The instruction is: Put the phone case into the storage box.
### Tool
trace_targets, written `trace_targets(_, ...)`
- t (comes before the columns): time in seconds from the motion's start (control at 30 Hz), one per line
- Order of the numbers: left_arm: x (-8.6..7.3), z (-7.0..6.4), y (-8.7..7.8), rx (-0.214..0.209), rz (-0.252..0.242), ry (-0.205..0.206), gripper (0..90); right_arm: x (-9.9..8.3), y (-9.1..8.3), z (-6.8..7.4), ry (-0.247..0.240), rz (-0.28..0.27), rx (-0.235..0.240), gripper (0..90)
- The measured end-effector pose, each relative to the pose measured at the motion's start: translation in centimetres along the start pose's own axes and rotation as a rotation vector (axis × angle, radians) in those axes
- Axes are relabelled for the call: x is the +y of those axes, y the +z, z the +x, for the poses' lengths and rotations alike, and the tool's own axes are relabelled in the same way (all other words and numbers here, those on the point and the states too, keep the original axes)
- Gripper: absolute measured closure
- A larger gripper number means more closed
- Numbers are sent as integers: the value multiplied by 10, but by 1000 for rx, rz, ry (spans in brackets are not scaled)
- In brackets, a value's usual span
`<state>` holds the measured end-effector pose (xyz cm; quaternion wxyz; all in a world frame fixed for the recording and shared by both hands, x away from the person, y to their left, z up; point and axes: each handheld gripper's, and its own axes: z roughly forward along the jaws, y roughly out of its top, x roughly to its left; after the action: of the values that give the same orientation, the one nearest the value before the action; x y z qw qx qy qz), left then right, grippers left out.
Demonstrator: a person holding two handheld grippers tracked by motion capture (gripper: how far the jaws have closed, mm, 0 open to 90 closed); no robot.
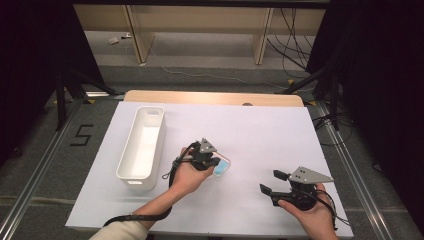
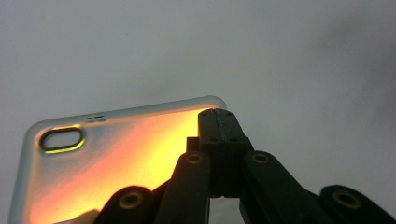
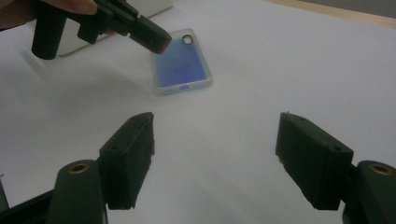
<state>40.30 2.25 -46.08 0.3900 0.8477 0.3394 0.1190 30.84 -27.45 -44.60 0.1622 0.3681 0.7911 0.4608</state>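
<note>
At left of the high view we note a white bin (image 1: 142, 145). At centre, the left gripper (image 1: 216, 162) has its jaws together, tips on the phone case (image 1: 223, 167) lying flat on the table (image 1: 260, 135). Lower right, the right gripper (image 1: 274, 185) stands with jaws apart, holding nothing.

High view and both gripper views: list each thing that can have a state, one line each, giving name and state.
Phone case: flat on the table, camera hole up, not lifted.
Bin: upright, empty.
Left gripper: shut, tip at the case's edge.
Right gripper: open, holding nothing.
</note>
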Motion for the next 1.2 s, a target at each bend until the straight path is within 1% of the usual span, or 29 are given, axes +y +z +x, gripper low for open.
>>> trace_targets(0.03,0,-1,2,4,5,4,900,0,0,0,-4,-7,-7,292)
trace_targets(0.07,-1,-1,6,-2,16,6,900,-1,1,-1,-3,-23,-2,292)
trace_targets(0.13,-1,-1,7,-3,19,8,900,-1,1,-1,0,-23,1,292)
trace_targets(0.17,-1,-2,8,0,25,1,900,-1,1,-1,0,-23,1,292)
trace_targets(0.23,-2,-3,11,-6,28,0,900,-1,0,-1,1,-24,1,292)
trace_targets(0.27,-2,-4,12,-13,35,-2,900,-1,1,-1,-2,-23,-1,292)
trace_targets(0.3,-4,-5,14,-13,46,5,900,-1,1,-1,-2,-22,-1,292)
trace_targets(0.33,-5,-5,16,-13,52,1,900,-1,1,-1,-2,-21,-1,292)
trace_targets(0.5,-6,-4,18,-22,76,2,900,-1,1,-1,0,-21,1,292)
trace_targets(0.6,-8,-4,19,-16,85,-3,900,-1,1,-1,0,-21,2,292)
trace_targets(0.63,-8,-3,19,-29,101,-1,900,-1,1,-1,0,-21,3,292)
trace_targets(0.67,-9,-4,20,-20,95,-2,900,-1,1,-1,0,-21,3,292)
trace_targets(0.7,-9,-3,20,-25,105,0,900,-1,0,-1,-1,-22,2,292)
trace_targets(0.73,-9,-2,20,-37,134,1,900,-1,0,-1,0,-22,1,292)
trace_targets(0.77,-9,-2,20,-37,134,1,900,-1,0,-1,-2,-23,1,292)
trace_targets(0.8,-10,-3,21,-26,120,-6,900,-1,0,-1,-2,-23,1,292)
trace_targets(0.83,-10,-3,20,-34,125,-10,900,-1,0,-1,-2,-23,1,292)
trace_targets(0.9,-10,-2,20,-32,127,-11,900,-1,0,-1,-2,-22,2,292)
trace_targets(0.97,-10,-1,18,-42,148,-5,900,-1,0,-1,-1,-24,1,292)
trace_targets(1.03,-11,0,18,-29,135,-16,900,-1,0,-1,-1,-24,2,292)
trace_targets(1.07,-11,1,17,-37,141,-7,900,-1,0,-1,-3,-23,2,292)
trace_targets(1.1,-12,1,16,-30,144,-20,900,-1,0,-1,-3,-23,2,292)
trace_targets(1.13,-12,2,16,-37,150,-14,900,-1,0,-1,1,-18,3,292)
trace_targets(1.17,-11,4,14,-43,179,0,900,-1,0,-1,-4,-22,0,292)
trace_targets(1.2,-12,4,14,-38,160,-11,900,-1,0,-1,-4,-22,0,292)
